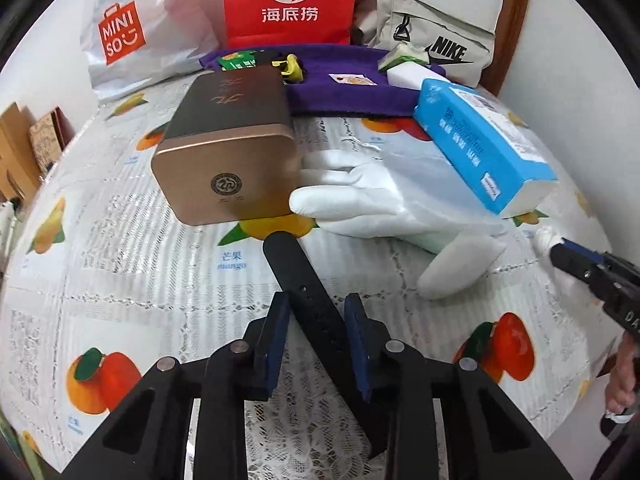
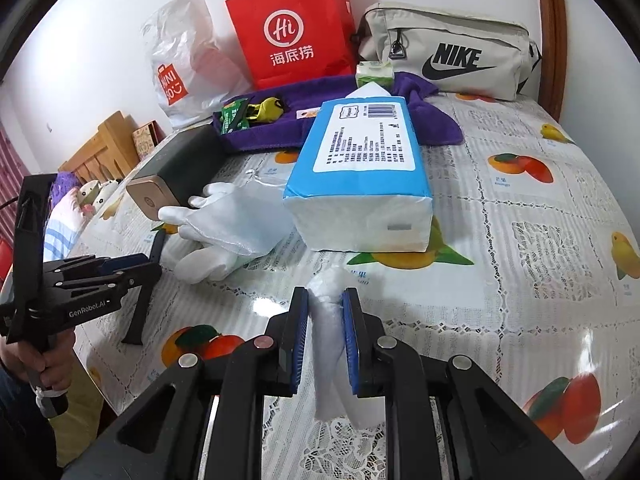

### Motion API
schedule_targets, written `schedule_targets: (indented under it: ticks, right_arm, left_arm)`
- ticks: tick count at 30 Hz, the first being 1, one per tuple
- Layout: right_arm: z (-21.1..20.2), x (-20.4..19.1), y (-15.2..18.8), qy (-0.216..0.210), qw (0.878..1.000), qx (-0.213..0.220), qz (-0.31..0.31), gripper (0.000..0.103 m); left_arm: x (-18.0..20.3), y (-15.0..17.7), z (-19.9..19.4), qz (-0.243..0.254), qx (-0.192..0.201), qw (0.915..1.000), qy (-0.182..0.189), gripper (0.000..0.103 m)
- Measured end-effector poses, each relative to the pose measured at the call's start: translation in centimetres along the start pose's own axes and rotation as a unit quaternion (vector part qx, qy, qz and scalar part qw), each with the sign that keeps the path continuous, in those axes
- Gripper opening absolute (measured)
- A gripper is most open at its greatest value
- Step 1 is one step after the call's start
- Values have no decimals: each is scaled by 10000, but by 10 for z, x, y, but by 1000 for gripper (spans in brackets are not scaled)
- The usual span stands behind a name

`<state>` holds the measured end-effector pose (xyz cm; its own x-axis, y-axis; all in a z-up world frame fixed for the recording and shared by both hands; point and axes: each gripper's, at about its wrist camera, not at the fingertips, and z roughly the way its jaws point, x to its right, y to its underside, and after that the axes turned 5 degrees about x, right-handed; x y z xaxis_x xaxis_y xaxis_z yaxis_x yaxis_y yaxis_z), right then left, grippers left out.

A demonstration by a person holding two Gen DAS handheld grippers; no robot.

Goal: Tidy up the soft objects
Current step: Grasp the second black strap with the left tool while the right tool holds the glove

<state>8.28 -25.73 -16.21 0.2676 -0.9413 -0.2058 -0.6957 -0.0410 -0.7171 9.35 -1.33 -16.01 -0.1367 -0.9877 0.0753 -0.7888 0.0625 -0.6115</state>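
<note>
While left tongs (image 1: 316, 312) straddle a black flat strap (image 1: 304, 280) unclamped, right tongs (image 2: 325, 308) pinch a white crinkled plastic wrapper (image 2: 328, 344) near the white fabric glove (image 2: 224, 232).

Readable print on bags, gripper and tablecloth.
"Hi" with 海底捞 on red paper bag (image 2: 294, 36); "MINISO" on white plastic bag (image 1: 120, 36); "NIKE" with swoosh on beige pouch (image 2: 456, 60); "GenRobot.AI" on left gripper (image 2: 120, 266); "芒果" under mango on tablecloth (image 1: 232, 258).
</note>
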Motion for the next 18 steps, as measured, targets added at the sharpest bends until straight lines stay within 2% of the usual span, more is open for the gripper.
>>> schedule_targets:
  ticks: [2, 3, 4, 7, 8, 9, 15, 18]
  right_arm:
    - [-1, 0, 1, 5, 10000, 1, 15, 17]
    - [-1, 1, 1, 5, 10000, 1, 22, 17]
    - [-1, 1, 1, 0, 10000, -1, 30, 17]
    - [-2, 1, 3, -9, 10000, 7, 45, 18]
    - [-1, 2, 3, -4, 10000, 11, 50, 18]
    - [0, 2, 3, -3, 10000, 10, 64, 18]
    - [2, 2, 5, -5, 10000, -47, 82, 17]
    - [2, 4, 6, -6, 9999, -46, 123, 18]
  left_arm:
    - [1, 1, -2, -23, -126, 9999, 31, 30]
    - [1, 4, -4, -58, -158, 9999, 18, 37]
    - [2, 6, -5, -71, -169, 9998, -8, 39]
    - [11, 11, -5, 20, -131, 9994, -328, 40]
    - [14, 12, -5, 27, -97, 9990, -438, 38]
    - [17, 12, -5, 32, -29, 9990, -438, 24]
    - [6, 11, -8, -177, -3, 9997, -142, 24]
    - [5, 12, -8, -219, 64, 9997, -109, 24]
